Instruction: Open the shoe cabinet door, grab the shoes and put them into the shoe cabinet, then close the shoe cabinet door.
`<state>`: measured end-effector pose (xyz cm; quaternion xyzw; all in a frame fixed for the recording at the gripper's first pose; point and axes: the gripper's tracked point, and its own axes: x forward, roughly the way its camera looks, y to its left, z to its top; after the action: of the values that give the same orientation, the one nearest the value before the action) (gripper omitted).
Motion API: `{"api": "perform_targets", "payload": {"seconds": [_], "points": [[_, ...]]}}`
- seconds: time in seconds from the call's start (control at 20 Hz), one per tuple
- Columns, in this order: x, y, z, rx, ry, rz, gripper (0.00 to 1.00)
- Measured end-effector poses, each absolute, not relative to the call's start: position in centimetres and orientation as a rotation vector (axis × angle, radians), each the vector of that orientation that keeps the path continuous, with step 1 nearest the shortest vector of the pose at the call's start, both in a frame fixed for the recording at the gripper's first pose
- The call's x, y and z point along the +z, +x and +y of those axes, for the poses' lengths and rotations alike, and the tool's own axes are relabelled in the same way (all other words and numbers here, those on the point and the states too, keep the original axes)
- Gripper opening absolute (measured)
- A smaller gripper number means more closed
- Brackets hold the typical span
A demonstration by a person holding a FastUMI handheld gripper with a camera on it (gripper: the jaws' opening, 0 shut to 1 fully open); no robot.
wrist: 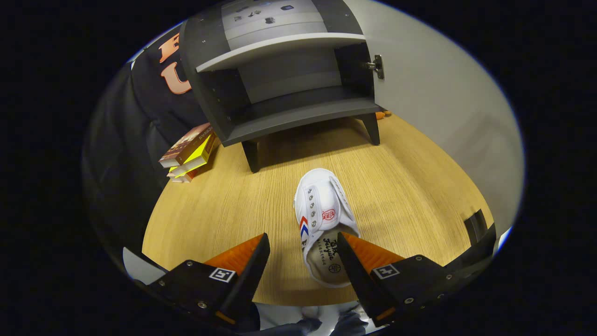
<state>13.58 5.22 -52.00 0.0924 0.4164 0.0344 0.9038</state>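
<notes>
A white sneaker [323, 219] with red and blue chevrons lies on the wooden tabletop [410, 196], toe pointing toward the cabinet. Its heel end sits between my fingertips, closer to the right finger [359, 261], whose tip overlaps the heel opening. My gripper [303, 242] is open, and the left finger [247, 261] stands apart from the shoe. Beyond the shoe stands the dark grey shoe cabinet [298, 116] on short legs, its inner shelf [280, 46] showing. Its pale door [443, 102] is swung wide open to the right on a metal hinge [377, 66].
A stack of books [189, 151] lies left of the cabinet, by its front leg. A small orange object [383, 114] peeks out behind the cabinet's right leg. A dark block [475, 226] sits at the table's right edge. Gloved fingers [326, 324] appear beneath the gripper.
</notes>
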Motion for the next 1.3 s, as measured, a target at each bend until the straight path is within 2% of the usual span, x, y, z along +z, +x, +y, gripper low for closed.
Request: {"api": "perform_targets", "payload": {"seconds": [0.2,0.3,0.5,0.65,0.75,0.8,1.3], "points": [[-54.2,13.8,5.5,0.08,0.19,0.91,0.82],[-55.0,14.0,5.8,0.087,0.19,0.929,0.74],[-56.4,14.2,6.1,0.089,0.187,0.976,0.46],[-56.5,14.4,5.9,0.083,0.2,0.981,0.19],[-56.3,14.3,5.5,0.071,0.198,0.983,0.04],[-56.1,14.3,5.4,0.067,0.199,0.985,0.0],[-51.3,16.0,6.1,0.068,0.138,0.882,0.0]]}}
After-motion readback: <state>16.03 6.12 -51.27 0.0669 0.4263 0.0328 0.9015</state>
